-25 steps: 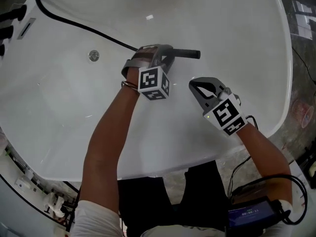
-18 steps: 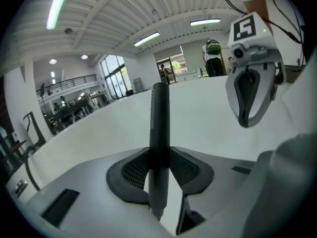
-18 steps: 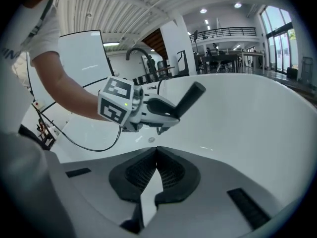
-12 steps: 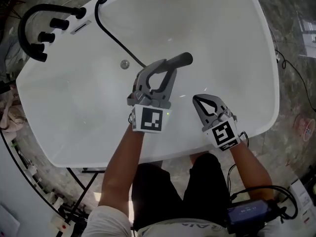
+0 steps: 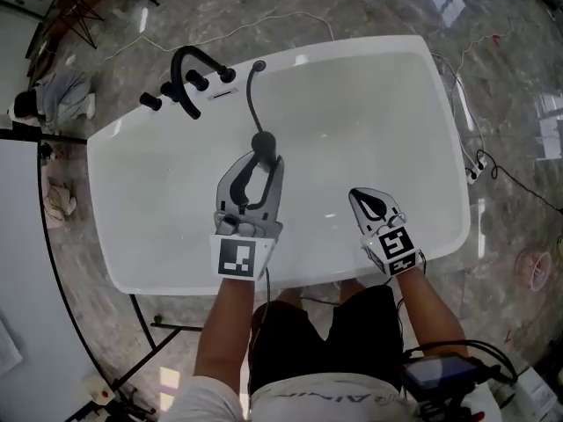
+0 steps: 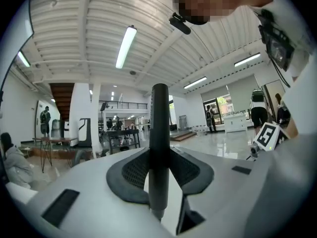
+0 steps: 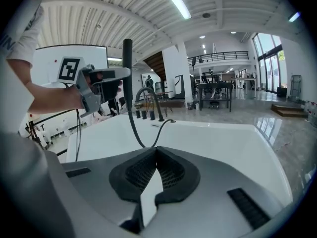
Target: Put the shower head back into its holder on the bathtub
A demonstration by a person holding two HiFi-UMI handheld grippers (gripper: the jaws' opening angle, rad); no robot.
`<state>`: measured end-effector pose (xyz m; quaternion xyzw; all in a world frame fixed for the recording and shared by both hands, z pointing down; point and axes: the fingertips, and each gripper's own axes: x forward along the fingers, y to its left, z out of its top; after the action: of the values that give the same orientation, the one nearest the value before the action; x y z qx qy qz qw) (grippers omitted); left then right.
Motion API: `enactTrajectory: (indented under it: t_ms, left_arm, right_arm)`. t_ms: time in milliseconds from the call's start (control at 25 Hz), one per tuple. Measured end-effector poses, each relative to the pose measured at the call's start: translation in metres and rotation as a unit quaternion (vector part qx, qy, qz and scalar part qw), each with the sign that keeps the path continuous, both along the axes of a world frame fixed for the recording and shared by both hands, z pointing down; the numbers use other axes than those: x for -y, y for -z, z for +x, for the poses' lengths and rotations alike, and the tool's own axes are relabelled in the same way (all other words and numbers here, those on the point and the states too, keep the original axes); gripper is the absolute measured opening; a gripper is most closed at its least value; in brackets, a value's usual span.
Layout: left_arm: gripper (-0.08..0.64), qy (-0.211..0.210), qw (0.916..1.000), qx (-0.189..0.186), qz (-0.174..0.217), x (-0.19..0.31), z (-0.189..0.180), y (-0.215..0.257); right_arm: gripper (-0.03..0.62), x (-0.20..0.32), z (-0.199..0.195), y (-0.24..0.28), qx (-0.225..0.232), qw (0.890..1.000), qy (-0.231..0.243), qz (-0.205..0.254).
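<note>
Landmark for all places: the faucet (image 5: 179, 63), the black arch on the far rim of the bathtub (image 5: 369, 121).

Just right of the faucet, a small black fitting (image 5: 258, 65) sits on the same rim, and the hose (image 5: 250, 102) runs out of it. We judge this fitting to be the holder. It has no shower head in it.

Nearer us than the faucet and a little to its right, the left gripper (image 5: 264, 158) hangs over the tub. Its jaws are clenched on the shower head (image 6: 159, 133), a dark, stick-like handle. In the left gripper view the handle stands between the pads and rises well clear of them. In the right gripper view it stands about upright, with the hose dropping from its lower end and curving back to the rim beside the faucet.

Well to the right of the faucet, above the near rim, is the right gripper (image 5: 359, 196). Its jaws are together with nothing between them.

Key relation for the next move:
- The holder lies beyond the left gripper's tips, towards the faucet and lower down.
- The handle's long axis is near vertical and its hose end points down, which we judge suits a drop-in.
- The left hand is the nearer one and already has the grip.
</note>
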<state>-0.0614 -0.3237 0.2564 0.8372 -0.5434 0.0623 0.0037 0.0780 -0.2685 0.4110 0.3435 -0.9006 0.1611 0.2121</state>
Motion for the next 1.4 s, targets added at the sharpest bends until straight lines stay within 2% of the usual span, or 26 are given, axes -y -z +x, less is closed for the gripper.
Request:
enactTrajectory:
  t_ms: [200, 400, 760, 960, 1120, 1280, 1400]
  left_arm:
    - [0.13, 0.007, 0.999, 0.003, 0.045, -0.017, -0.023, 0.103]
    - [0.13, 0.022, 0.9952, 0.003, 0.095, -0.025, -0.045, 0.177]
    - [0.13, 0.041, 0.9858, -0.022, 0.161, 0.007, -0.059, 0.282]
    - [0.13, 0.045, 0.9803, -0.024, 0.191, 0.045, -0.071, 0.309]
    - [0.13, 0.042, 0.9792, -0.018, 0.198, 0.078, -0.079, 0.32]
    - [0.13, 0.044, 0.9817, -0.013, 0.185, 0.113, -0.082, 0.3]
    - [0.13, 0.052, 0.9831, -0.024, 0.174, 0.137, -0.082, 0.279]
  right_arm:
    - [0.011, 0.011, -0.01, 0.07, 0.034, 0.999, -0.024, 0.021]
    - [0.012, 0.026, -0.023, 0.141, 0.082, 0.994, -0.056, 0.036]
    - [0.012, 0.051, -0.037, 0.232, 0.097, 0.991, -0.047, 0.077]
    - [0.012, 0.058, -0.048, 0.237, 0.095, 0.991, -0.045, 0.078]
    - [0.012, 0.065, -0.055, 0.229, 0.102, 0.991, -0.053, 0.065]
    - [0.012, 0.089, -0.057, 0.221, 0.108, 0.99, -0.064, 0.062]
    - [0.012, 0.112, -0.055, 0.221, 0.11, 0.989, -0.071, 0.064]
